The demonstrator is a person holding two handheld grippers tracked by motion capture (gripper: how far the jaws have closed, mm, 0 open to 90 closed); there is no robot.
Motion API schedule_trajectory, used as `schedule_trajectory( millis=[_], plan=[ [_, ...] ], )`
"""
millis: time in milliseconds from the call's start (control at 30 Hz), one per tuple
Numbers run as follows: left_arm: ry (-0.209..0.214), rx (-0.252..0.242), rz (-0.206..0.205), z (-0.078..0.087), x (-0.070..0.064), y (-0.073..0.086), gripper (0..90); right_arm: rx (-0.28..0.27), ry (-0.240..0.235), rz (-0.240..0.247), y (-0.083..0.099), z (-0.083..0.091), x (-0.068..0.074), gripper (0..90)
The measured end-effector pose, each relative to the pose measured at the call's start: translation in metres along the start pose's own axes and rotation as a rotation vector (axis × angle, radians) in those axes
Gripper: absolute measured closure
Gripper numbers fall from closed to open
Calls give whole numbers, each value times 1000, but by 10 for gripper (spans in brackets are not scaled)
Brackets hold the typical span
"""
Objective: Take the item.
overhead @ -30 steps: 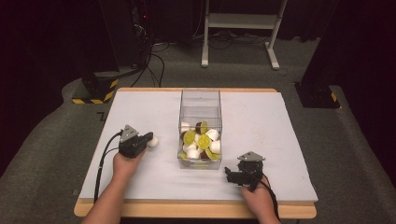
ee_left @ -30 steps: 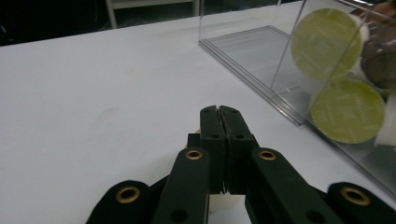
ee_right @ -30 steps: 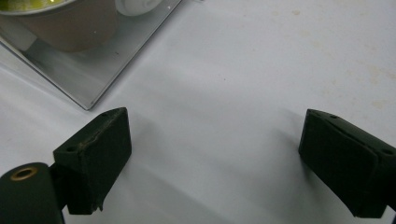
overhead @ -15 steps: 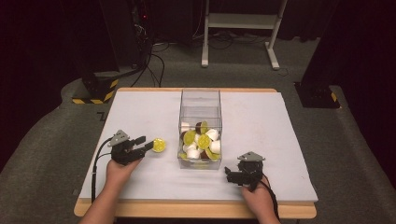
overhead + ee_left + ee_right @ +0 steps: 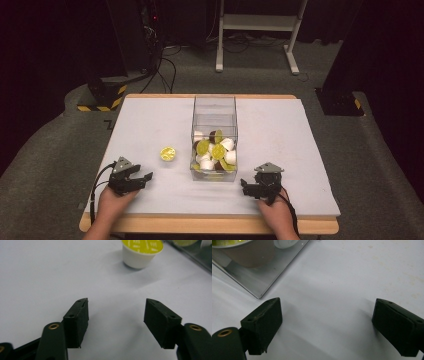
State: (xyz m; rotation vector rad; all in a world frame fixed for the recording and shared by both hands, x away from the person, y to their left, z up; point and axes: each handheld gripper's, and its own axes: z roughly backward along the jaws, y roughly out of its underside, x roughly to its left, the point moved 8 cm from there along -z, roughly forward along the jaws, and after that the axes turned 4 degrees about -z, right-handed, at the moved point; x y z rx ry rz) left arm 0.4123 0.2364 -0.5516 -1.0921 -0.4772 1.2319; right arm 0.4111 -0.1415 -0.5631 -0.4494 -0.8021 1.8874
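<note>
High view: a table (image 5: 300,150) covered with a pale sheet is seen from above. A clear box (image 5: 214,140) stands at its middle and holds a heap of yellow-lidded, white and brown capsules. A single yellow-lidded capsule (image 5: 167,153) is set upright on the sheet to the left of the box, apart from its wall. The left gripper (image 5: 142,178) is held low near the table's front edge, nearer the person than the capsule and clear of it; its jaws are seen spread. The right gripper (image 5: 246,186) is held near the front edge, just in front of the box's right front corner.

Left gripper view: the two black jaws are shown apart, with nothing between them but bare sheet. The capsule (image 5: 142,252) is seen beyond the jaws, upright, its white cup topped by the yellow lid. An edge of the clear box (image 5: 190,258) is seen at upper right.

Right gripper view: the jaws are shown wide apart over bare sheet. A corner of the clear box (image 5: 265,272) is seen at upper left, with a brown capsule (image 5: 249,252) behind its wall.
</note>
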Motion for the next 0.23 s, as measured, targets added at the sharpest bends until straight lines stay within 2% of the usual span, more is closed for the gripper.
schedule_trajectory(
  millis=[67,233],
  plan=[
    [-14,5,-36,-1,-1,2,330,0,0,0,0,0,0,92],
    [-25,-4,-43,-2,-2,2,332,0,-1,0,0,0,0,91]
  ],
)
